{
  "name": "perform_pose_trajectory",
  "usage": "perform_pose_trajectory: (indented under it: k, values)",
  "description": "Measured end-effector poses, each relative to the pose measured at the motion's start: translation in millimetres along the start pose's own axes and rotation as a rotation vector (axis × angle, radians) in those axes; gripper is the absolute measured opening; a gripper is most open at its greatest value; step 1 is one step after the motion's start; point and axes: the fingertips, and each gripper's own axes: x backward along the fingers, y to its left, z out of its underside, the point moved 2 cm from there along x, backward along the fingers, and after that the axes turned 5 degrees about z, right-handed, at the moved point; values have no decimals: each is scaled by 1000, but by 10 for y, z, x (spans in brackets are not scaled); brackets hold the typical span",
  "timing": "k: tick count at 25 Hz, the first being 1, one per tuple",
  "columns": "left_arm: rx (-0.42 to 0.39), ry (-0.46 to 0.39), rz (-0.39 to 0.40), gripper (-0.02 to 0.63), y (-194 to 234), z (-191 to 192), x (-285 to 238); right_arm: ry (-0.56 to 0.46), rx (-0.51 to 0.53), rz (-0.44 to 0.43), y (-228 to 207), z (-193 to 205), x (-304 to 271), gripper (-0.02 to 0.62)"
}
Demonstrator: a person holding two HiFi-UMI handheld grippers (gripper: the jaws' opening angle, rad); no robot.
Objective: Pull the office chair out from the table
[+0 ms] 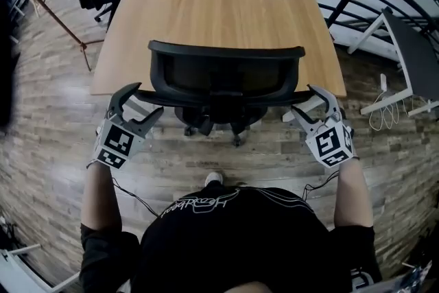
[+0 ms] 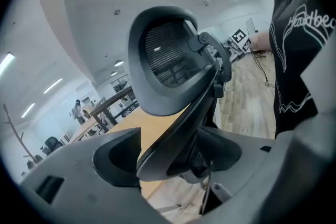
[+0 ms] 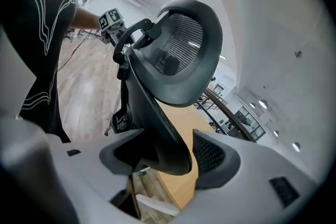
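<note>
Black mesh office chair (image 1: 226, 75) sits tucked under the pale wooden surface (image 1: 219, 10). Left hand-held gripper (image 1: 146, 101) and right hand-held gripper (image 1: 303, 101) gape wide astride its back frame, holding nothing. Grasping step: next, probably clamp, then pull nearer.

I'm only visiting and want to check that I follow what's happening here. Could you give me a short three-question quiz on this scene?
1. True or false: the office chair is tucked in at the wooden table.
2. What stands between the jaws of the left hand-held gripper? A) a table leg B) the chair's back frame C) nothing
3. Fill in: the jaws of the right hand-held gripper are ____.

Key: 1 true; 2 B; 3 open.
</note>
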Motion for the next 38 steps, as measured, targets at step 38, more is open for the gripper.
perform_pose_trajectory:
  k: [38]
  values:
    - [-558,258,207,147,-87,516,-352,243,60,-107,211,51,-135,284]
